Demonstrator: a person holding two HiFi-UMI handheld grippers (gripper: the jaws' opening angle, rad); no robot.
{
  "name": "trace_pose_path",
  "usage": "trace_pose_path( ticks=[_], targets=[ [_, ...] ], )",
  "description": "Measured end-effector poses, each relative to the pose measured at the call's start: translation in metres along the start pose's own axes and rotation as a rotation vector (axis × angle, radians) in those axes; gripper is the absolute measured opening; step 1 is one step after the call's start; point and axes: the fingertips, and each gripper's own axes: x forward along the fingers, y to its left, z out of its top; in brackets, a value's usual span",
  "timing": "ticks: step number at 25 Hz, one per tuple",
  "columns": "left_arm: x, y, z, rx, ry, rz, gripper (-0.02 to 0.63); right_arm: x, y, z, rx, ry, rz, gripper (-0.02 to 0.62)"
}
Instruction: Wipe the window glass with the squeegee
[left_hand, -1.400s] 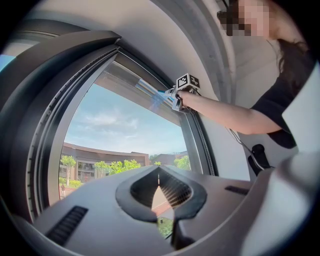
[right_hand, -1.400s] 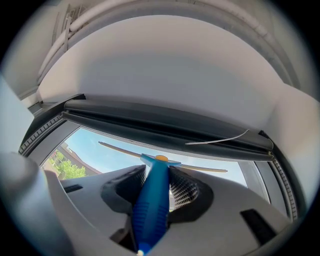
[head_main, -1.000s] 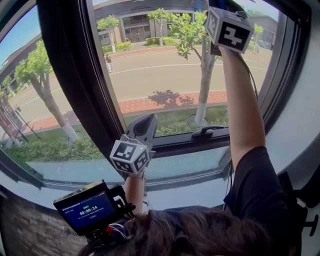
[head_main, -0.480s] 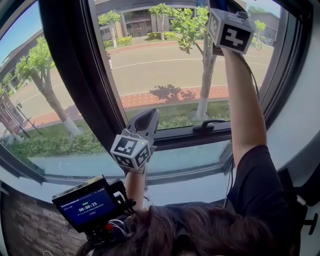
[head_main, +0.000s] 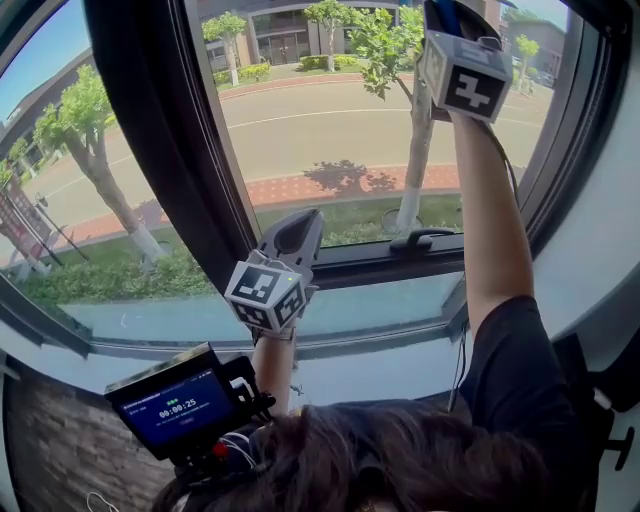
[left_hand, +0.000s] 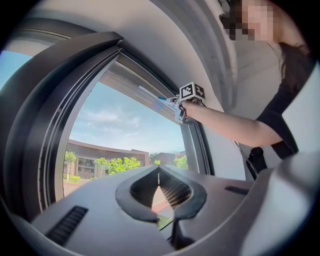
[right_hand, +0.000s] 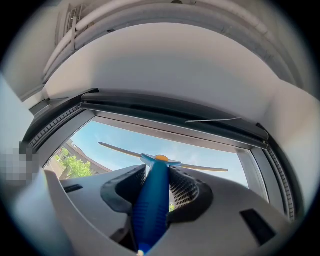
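Observation:
My right gripper is shut on the blue handle of the squeegee. The squeegee's thin pale blade lies crosswise on the window glass, just under the top frame. In the head view the right gripper is raised on a straight arm to the pane's upper right. The left gripper view shows the same squeegee high against the glass. My left gripper hovers low in front of the bottom frame, shut with nothing in it.
A thick black mullion splits the window left of the wiped pane. A black window handle sits on the lower frame. A small screen with a timer hangs below my left gripper. A white wall borders the right side.
The right gripper with the squeegee has come down the glass a little. The view has tilted slightly; the left gripper stays in about the same spot.

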Motion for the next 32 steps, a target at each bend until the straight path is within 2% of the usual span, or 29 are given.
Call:
trace_pose_path(
  ticks=[32],
  targets=[
    [-0.001, -0.004, -0.006, -0.028, 0.010, -0.006, 0.002, -0.045, 0.022, -0.063, -0.013, 0.077, 0.030, 0.141]
  ],
)
